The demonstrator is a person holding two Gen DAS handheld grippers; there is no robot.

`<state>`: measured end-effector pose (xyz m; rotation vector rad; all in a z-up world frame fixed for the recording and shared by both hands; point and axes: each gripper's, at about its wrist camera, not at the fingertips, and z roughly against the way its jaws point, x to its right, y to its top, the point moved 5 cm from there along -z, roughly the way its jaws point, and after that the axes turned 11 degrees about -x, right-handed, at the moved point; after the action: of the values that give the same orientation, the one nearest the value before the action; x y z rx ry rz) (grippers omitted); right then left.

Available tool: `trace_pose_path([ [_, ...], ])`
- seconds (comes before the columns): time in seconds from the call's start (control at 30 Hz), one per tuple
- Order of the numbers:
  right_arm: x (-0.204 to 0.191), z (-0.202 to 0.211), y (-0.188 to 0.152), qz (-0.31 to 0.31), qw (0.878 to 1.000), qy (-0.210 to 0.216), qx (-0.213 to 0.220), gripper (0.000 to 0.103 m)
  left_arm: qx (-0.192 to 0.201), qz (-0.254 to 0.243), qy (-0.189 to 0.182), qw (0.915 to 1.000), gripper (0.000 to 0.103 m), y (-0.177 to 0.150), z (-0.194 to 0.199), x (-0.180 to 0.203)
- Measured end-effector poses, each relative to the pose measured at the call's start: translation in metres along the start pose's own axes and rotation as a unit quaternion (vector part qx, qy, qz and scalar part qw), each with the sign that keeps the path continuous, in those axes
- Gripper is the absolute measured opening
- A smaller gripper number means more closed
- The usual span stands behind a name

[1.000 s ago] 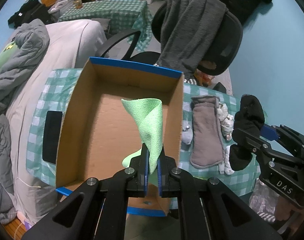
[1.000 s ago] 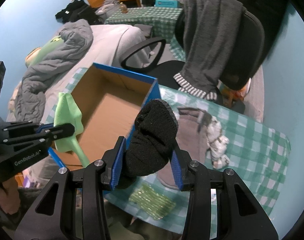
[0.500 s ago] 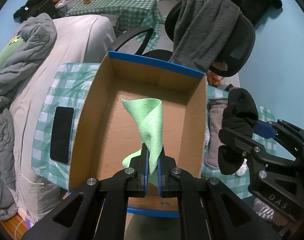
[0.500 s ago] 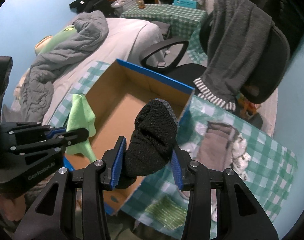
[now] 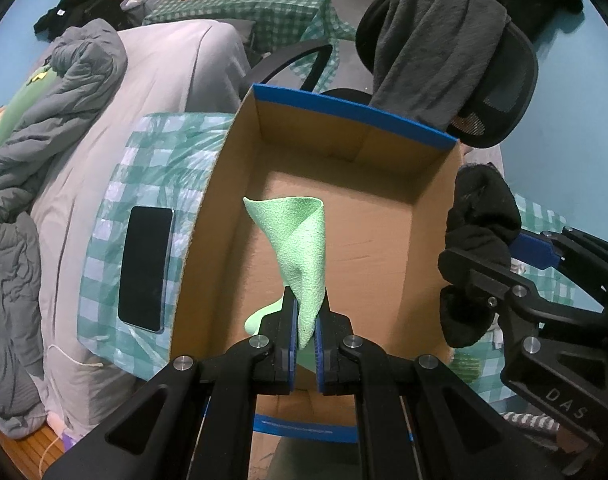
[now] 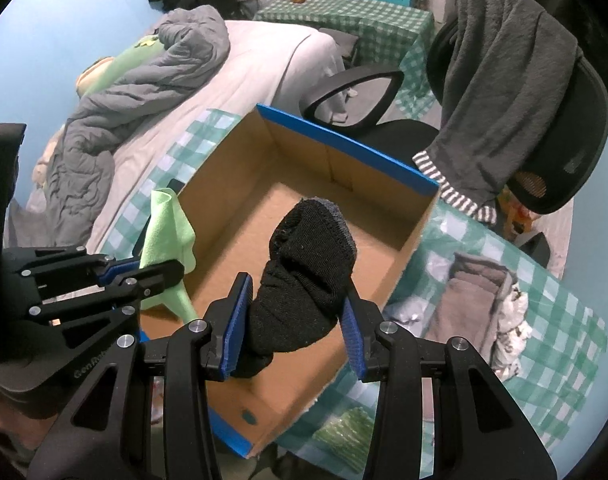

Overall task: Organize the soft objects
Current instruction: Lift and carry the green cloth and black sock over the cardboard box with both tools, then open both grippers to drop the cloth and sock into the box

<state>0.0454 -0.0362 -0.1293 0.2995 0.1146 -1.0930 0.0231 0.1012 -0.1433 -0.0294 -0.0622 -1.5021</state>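
Observation:
An open cardboard box [image 5: 388, 128] with blue-taped rims stands on the green checked table; it also shows in the right wrist view [image 6: 344, 148]. My left gripper [image 5: 306, 322] is shut on a light green cloth [image 5: 299, 240] and holds it over the box's near end; it shows at the left of the right wrist view [image 6: 159, 268] with the cloth [image 6: 165, 220]. My right gripper [image 6: 293, 318] is shut on a black sock [image 6: 308, 264] above the box's near right part; it also shows in the left wrist view [image 5: 500, 268] with the sock [image 5: 480, 220].
A black phone [image 5: 143, 268] lies on the table left of the box. Grey and white socks [image 6: 476, 300] lie right of it. An office chair draped with a grey towel [image 6: 500, 80] stands behind. A bed with a grey duvet [image 6: 135, 92] is at the left.
Both grippers have moved left with their loads. The right gripper with the black sock has gone from over the table's right part to above the box.

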Motion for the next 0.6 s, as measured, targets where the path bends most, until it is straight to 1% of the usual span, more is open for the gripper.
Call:
trace_pose_path([
  [0.4, -0.003, -0.013, 0.007, -0.002, 1.000, 0.011, -0.010, 0.042, -0.032, 0.008, 0.005, 0.9994, 0.008, 0.001, -0.022, -0.009],
  [0.5, -0.001, -0.015, 0.009, -0.002, 1.000, 0.003, -0.012, 0.047, -0.038, 0.011, 0.007, 0.9992, 0.021, 0.001, -0.024, -0.010],
  [0.57, -0.001, -0.016, 0.009, -0.002, 1.000, -0.003, -0.014, 0.051, -0.036, 0.013, 0.011, 0.9992, 0.037, 0.001, -0.024, -0.010],
  [0.6, 0.000, -0.016, 0.010, -0.002, 1.000, -0.003, -0.013, 0.053, -0.033, 0.013, 0.014, 0.9993, 0.040, 0.002, -0.023, -0.010],
])
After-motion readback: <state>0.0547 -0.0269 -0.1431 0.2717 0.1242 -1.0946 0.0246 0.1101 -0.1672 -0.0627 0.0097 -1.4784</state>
